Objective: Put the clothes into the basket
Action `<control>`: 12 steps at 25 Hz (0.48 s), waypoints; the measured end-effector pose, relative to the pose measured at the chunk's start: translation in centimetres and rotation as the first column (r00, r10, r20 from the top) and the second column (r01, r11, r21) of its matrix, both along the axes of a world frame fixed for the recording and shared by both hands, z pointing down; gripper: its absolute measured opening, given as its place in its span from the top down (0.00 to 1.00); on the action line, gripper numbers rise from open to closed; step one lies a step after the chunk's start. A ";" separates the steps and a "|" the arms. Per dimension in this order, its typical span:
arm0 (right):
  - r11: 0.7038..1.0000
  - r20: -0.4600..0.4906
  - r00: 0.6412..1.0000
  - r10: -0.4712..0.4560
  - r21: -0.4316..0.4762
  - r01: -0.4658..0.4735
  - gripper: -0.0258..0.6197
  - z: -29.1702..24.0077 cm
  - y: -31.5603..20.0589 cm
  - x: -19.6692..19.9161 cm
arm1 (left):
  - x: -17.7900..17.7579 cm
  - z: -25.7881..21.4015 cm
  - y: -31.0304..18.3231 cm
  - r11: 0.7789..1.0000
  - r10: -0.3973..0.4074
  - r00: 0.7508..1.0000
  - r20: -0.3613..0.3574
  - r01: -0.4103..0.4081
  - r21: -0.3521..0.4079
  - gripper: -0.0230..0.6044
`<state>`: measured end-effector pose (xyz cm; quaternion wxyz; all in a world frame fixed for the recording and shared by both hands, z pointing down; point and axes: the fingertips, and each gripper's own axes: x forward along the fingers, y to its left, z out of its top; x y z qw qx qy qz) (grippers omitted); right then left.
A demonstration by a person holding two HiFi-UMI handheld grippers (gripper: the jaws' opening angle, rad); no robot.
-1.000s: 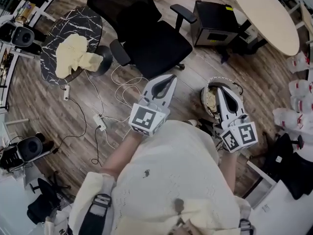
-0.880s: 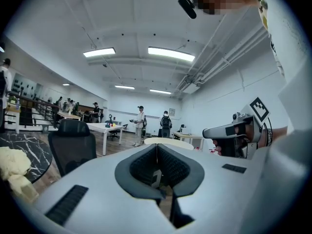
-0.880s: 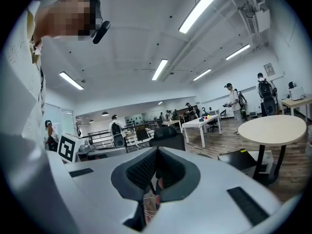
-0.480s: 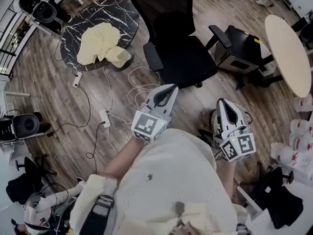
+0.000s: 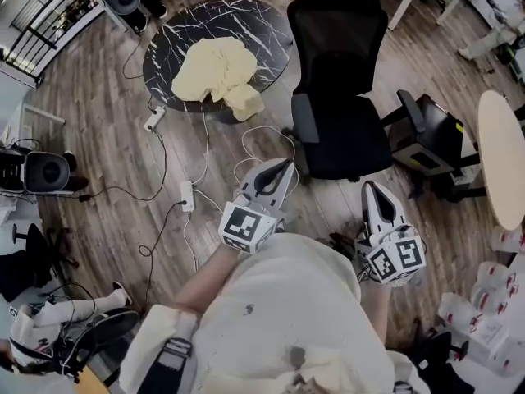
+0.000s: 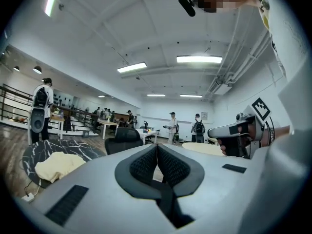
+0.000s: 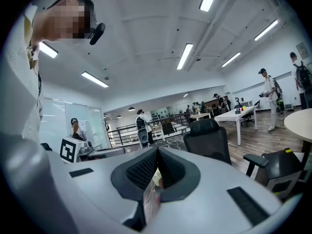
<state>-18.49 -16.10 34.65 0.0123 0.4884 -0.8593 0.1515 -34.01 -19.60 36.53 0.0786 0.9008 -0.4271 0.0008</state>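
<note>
Clothes (image 5: 215,68) now nearer centre; floor cables (image 5: 199,189) between, chair (image 5: 342,125) beside

Layout, head view: clothes on the table, well apart from both grippers.
The pile of clothes (image 5: 215,68) lies on the round table (image 5: 271,19) at the top of the view, reaching the table's near rim. The office chair (image 5: 344,121) stands just beside the table, to its right. A box (image 5: 435,138) sits right of the chair, near its armrest. A second round table (image 5: 502,162) is beyond the box, at the right edge. Cables and a power strip (image 5: 188,195) lie on the floor (image 5: 98,138) in front of the first table. A speaker (image 5: 45,172) sits at the left edge. The left gripper (image 5: 287,165) is in front of the chair's base, with the right gripper (image 5: 367,187) to its right.
</note>
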 end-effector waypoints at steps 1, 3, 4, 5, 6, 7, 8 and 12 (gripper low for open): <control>1.000 -0.001 1.000 -0.021 0.001 0.021 0.95 -0.1 -0.4 -1.2 | -1.4 0.0 -0.2 1.000 -0.025 1.000 -0.006 0.024 -0.002 0.93; 0.998 -0.007 0.998 -0.065 0.001 0.065 0.95 -0.3 -1.2 -3.4 | -3.6 0.0 -0.4 0.998 -0.070 0.997 -0.012 0.070 -0.007 0.93; 0.996 -0.009 0.996 -0.086 -0.002 0.086 0.95 -0.3 -1.5 -4.2 | -4.4 0.0 -0.5 0.996 -0.090 0.996 -0.013 0.090 -0.008 0.93; 0.994 -0.011 0.994 -0.106 -0.006 0.106 0.95 -0.3 -1.7 -5.0 | -5.1 -0.1 -0.5 0.994 -0.108 0.994 -0.015 0.108 -0.008 0.93; 0.992 -0.012 0.992 -0.127 -0.008 0.127 0.95 -0.3 -2.0 -5.8 | -5.7 -0.2 -0.5 0.992 -0.125 0.992 -0.017 0.125 -0.009 0.93; 0.989 -0.013 0.989 -0.148 -0.009 0.148 0.95 -0.3 -2.3 -6.5 | -6.3 -0.3 -0.5 0.990 -0.141 0.990 -0.018 0.141 -0.009 0.93; 0.986 -0.013 0.986 -0.168 -0.010 0.168 0.95 -0.2 -2.7 -7.2 | -6.9 -0.3 -0.5 0.988 -0.156 0.988 -0.016 0.156 -0.011 0.93; 0.970 0.001 0.970 -0.242 -0.019 0.242 0.95 0.3 -3.8 -9.5 | -8.9 0.2 -0.4 0.975 -0.220 0.976 0.000 0.220 -0.020 0.93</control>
